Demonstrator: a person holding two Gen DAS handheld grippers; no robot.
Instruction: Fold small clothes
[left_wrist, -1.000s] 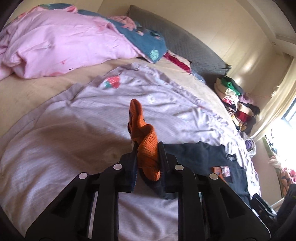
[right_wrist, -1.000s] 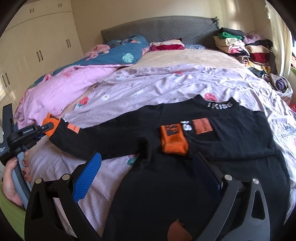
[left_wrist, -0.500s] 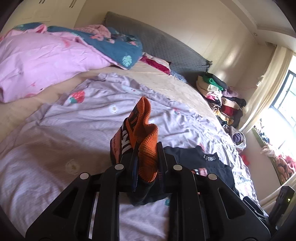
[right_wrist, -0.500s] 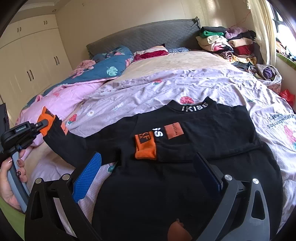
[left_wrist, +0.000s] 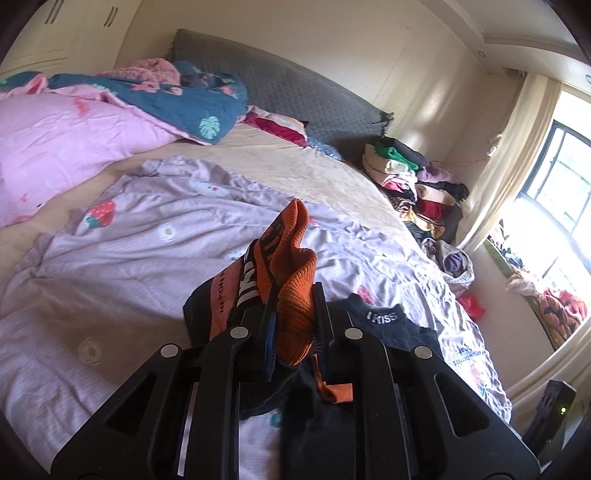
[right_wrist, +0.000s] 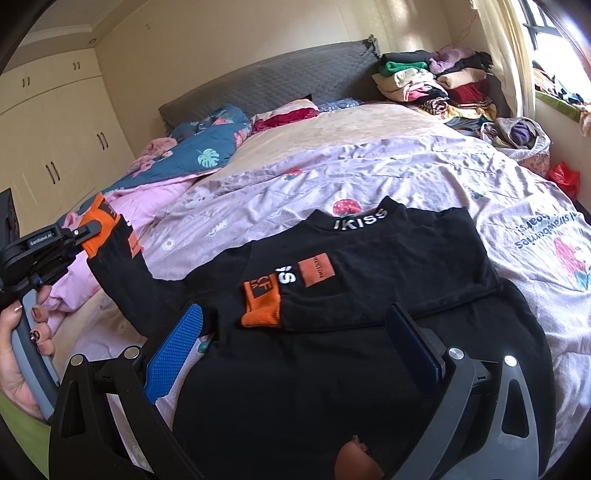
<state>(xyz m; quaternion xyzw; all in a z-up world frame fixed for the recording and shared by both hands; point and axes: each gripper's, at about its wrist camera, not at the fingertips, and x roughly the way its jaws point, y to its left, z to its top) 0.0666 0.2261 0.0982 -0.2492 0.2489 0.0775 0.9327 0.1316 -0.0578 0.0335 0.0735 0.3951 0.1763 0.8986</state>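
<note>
A small black sweatshirt (right_wrist: 369, 354) with orange cuffs and an "IKISS" collar lies spread on the lilac quilt (right_wrist: 406, 173). Its collar also shows in the left wrist view (left_wrist: 384, 317). One sleeve is folded across the chest, its orange cuff (right_wrist: 262, 310) lying flat. My left gripper (left_wrist: 293, 310) is shut on the other sleeve's orange cuff (left_wrist: 291, 280) and holds it lifted above the bed; it appears at the left of the right wrist view (right_wrist: 86, 230). My right gripper (right_wrist: 295, 332) is open and empty, hovering over the shirt's lower body.
A pink duvet (left_wrist: 66, 136) and blue leaf-print blanket (left_wrist: 184, 107) lie at the bed's left. A grey headboard (right_wrist: 266, 85) stands behind. A pile of folded clothes (right_wrist: 436, 81) sits at the far right corner. A window (left_wrist: 554, 177) is to the right.
My left gripper has raised the orange cuff higher and swung it toward the shirt's body. My right gripper stays open and has pulled back and up a little over the shirt.
</note>
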